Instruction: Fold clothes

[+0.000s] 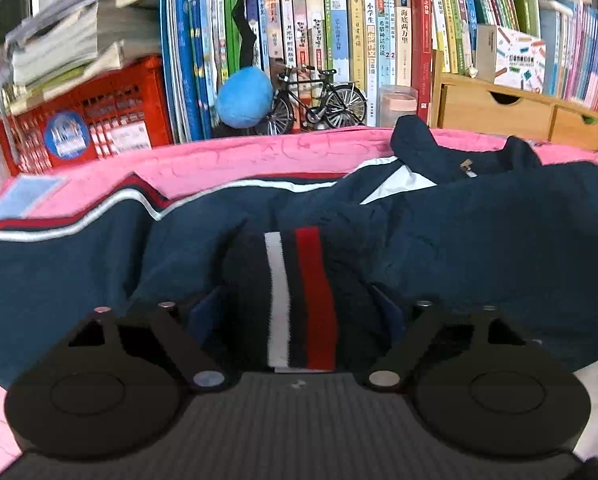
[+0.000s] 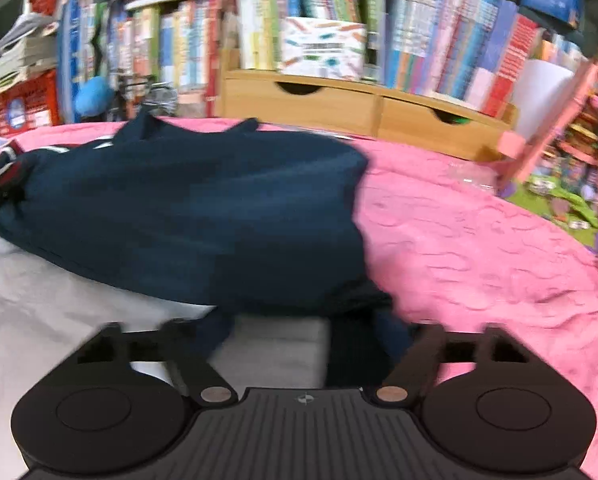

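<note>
A navy jacket [image 1: 479, 240] with red and white stripes lies crumpled on the pink cover [image 1: 227, 160]. Its zip collar [image 1: 451, 156] is at the far side. A sleeve cuff [image 1: 299, 296] with a white and a red band lies between the fingers [image 1: 203, 316] of my left gripper [image 1: 297, 312], whose jaws stand wide and open. In the blurred right wrist view, the jacket's body [image 2: 203, 216] fills the middle. My right gripper [image 2: 303, 332] is at its near hem, jaws apart, with a dark fold of the hem [image 2: 355, 344] against the right finger and white sheet showing between them.
Packed bookshelves [image 1: 379, 32] stand behind the bed, with a red crate [image 1: 99, 120], a blue plush ball [image 1: 245, 96], a model bicycle [image 1: 319, 100] and wooden drawers [image 2: 371, 108]. A pink toy house [image 2: 563, 168] sits at the right. A white sheet [image 2: 39, 320] lies at the near left.
</note>
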A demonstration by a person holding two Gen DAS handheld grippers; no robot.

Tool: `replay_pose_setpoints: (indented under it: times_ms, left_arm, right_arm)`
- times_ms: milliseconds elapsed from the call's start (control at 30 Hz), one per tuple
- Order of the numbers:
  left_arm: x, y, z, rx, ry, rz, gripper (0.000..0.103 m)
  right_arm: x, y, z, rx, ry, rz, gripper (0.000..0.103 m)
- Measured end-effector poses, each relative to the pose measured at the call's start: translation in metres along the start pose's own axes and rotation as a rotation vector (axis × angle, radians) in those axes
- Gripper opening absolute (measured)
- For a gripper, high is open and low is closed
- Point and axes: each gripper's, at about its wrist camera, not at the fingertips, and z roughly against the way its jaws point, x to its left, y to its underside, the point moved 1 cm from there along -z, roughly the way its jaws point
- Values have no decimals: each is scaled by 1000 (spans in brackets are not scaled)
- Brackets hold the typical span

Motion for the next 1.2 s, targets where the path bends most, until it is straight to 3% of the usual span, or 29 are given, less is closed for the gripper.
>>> replay_pose_setpoints:
  times_ms: [33, 100, 167, 200, 267, 333, 367, 533, 633, 667, 700, 767, 833, 867, 967, 1067, 1100, 1167, 1200]
  left_arm:
    - [2, 0, 0, 3, 14, 9, 87]
    - [3, 0, -1, 7, 31, 14, 91]
    - [4, 0, -2, 9, 36, 22, 91]
    - [6, 0, -2, 10, 43, 28, 91]
    - [8, -1, -2, 11, 55, 39, 93]
    - [8, -1, -3, 13, 61, 40, 95]
    - [8, -1, -3, 13, 63, 40, 95]
    - [9, -1, -4, 16, 63, 37, 98]
    - [10, -1, -4, 18, 63, 37, 99]
    - [11, -1, -4, 18, 64, 38, 99]
    - [11, -1, -4, 17, 66, 39, 100]
    - [11, -1, -3, 13, 122, 30, 103]
    - [9, -1, -3, 11, 167, 6, 103]
    - [7, -2, -4, 13, 169, -9, 103]
    - [8, -2, -5, 21, 140, -7, 103]
    - [10, -2, -6, 22, 144, 1, 103]
    - [11, -2, -6, 22, 144, 1, 103]
    - [11, -2, -6, 22, 145, 2, 103]
    - [10, -3, -6, 23, 145, 2, 103]
  right_arm:
    - [-8, -1, 4, -8, 4, -20, 24]
    - [-25, -2, 14, -27, 8, -64, 17]
    - [-35, 0, 19, -48, 208, -96, 67]
    - [-39, 3, 23, -58, 253, -101, 99]
    - [-47, 9, 32, -79, 319, -108, 97]
    - [-47, 19, 41, -86, 123, -156, 97]
    - [-39, 21, 42, -84, 77, -126, 97]
    - [28, 17, 8, -82, 165, 262, 103]
    - [55, 2, -15, -108, 196, 373, 103]
    - [56, -4, -22, -119, 251, 405, 103]
    - [49, -9, -27, -131, 335, 410, 102]
    - [7, -17, -27, -116, 456, 292, 103]
    - [-38, -17, -13, -71, 318, 39, 102]
    - [-47, -13, -11, -50, 300, -16, 102]
    - [-24, -2, -4, -34, 349, 96, 101]
    - [15, 6, 13, -97, 237, 286, 102]
    - [22, 10, 13, -101, 245, 340, 103]
    - [15, 18, -2, -64, 359, 392, 103]
    - [-1, 21, -6, -59, 408, 343, 103]
